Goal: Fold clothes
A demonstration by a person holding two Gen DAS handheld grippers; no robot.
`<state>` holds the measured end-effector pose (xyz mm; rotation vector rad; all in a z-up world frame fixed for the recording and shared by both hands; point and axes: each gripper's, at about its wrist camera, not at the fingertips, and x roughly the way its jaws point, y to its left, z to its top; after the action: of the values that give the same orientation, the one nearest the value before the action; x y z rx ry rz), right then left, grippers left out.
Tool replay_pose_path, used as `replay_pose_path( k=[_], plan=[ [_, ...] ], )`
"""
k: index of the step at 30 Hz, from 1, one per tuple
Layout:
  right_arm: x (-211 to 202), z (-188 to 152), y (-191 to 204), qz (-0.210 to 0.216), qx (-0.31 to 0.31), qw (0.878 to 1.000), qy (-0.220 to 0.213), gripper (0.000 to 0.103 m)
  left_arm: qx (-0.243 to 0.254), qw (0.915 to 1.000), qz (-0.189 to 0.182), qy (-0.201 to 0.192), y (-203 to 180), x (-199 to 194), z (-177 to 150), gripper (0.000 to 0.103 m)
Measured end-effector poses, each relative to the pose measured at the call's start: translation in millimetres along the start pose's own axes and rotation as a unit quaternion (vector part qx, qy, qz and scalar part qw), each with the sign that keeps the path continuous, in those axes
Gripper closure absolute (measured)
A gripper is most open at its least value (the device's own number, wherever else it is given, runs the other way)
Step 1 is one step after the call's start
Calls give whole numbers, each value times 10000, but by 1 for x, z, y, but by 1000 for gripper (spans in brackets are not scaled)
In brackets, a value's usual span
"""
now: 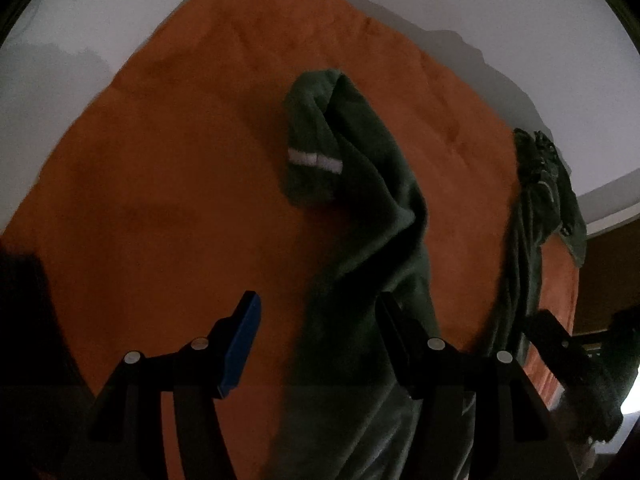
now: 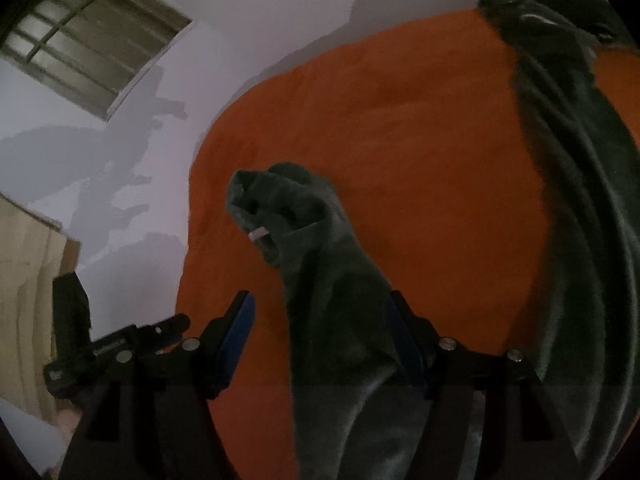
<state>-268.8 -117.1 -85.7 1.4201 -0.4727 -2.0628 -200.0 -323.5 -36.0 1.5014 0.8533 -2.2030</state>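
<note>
A dark green fleece garment [image 1: 360, 184] lies on an orange blanket [image 1: 180, 160]. One sleeve, whose cuff carries a white stripe [image 1: 314, 158], rises toward the camera. It passes between the fingers of my left gripper [image 1: 317, 297] and rests against the right finger. The blue pad on the left finger [image 1: 240, 344] stands clear of the cloth, so the jaws are open. In the right wrist view the same sleeve [image 2: 320, 248] runs up between the fingers of my right gripper [image 2: 320, 294], beside its right finger. The left pad is again free, so this gripper is open too.
Another long fold of the green garment [image 2: 572, 160] trails along the blanket's right side to its far edge [image 1: 536, 184]. A pale wall [image 1: 480, 0] backs the blanket. A window [image 2: 92, 40] and a tan panel [image 2: 28, 272] are at the left.
</note>
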Motion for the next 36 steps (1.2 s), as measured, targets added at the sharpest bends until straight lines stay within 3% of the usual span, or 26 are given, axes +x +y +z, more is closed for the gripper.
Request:
replay_pose_path(
  k=[4, 10, 13, 17, 18, 19, 20, 22, 26, 31, 34, 35, 36],
  plan=[
    [58, 31, 2, 124, -166, 9993, 306, 37, -93, 9998, -43, 142, 7, 31, 32, 42],
    [148, 64, 2, 190, -432, 9952, 855, 39, -393, 9969, 298, 614, 9, 115, 74, 42],
    [171, 71, 0, 208, -590, 9924, 1059, 54, -341, 9951, 577, 721, 6, 144, 95, 42],
    [187, 81, -12, 412, -399, 9911, 1199, 85, -223, 9921, 951, 790, 3, 172, 122, 43],
    [188, 83, -13, 465, -336, 9913, 1181, 91, -92, 9916, 1084, 706, 1, 178, 132, 47],
    [190, 85, -15, 520, -273, 9915, 1162, 101, 32, 9912, 1173, 614, -2, 180, 138, 69],
    [190, 86, -15, 550, -230, 9915, 1153, 102, 122, 9906, 1262, 506, -6, 181, 145, 82],
    [185, 83, -14, 721, -118, 9917, 1056, 103, 297, 9887, 1440, 288, -14, 181, 159, 86],
    [175, 70, -7, 992, 14, 9907, 931, 103, 769, 9799, 1631, -854, -43, 148, 202, 88],
    [178, 40, 14, 1059, -197, 9889, 1027, 103, 1378, 9599, 807, -2302, -91, 79, 278, 89],
    [177, 28, 27, 1016, -365, 9896, 948, 103, 1658, 9452, 460, -2774, -110, 53, 317, 89],
    [175, 25, 30, 998, -383, 9901, 913, 103, 1882, 9388, 386, -2860, -117, 49, 326, 89],
    [172, 23, 32, 980, -399, 9905, 877, 103, 2084, 9378, 408, -2746, -120, 54, 332, 88]
  ],
)
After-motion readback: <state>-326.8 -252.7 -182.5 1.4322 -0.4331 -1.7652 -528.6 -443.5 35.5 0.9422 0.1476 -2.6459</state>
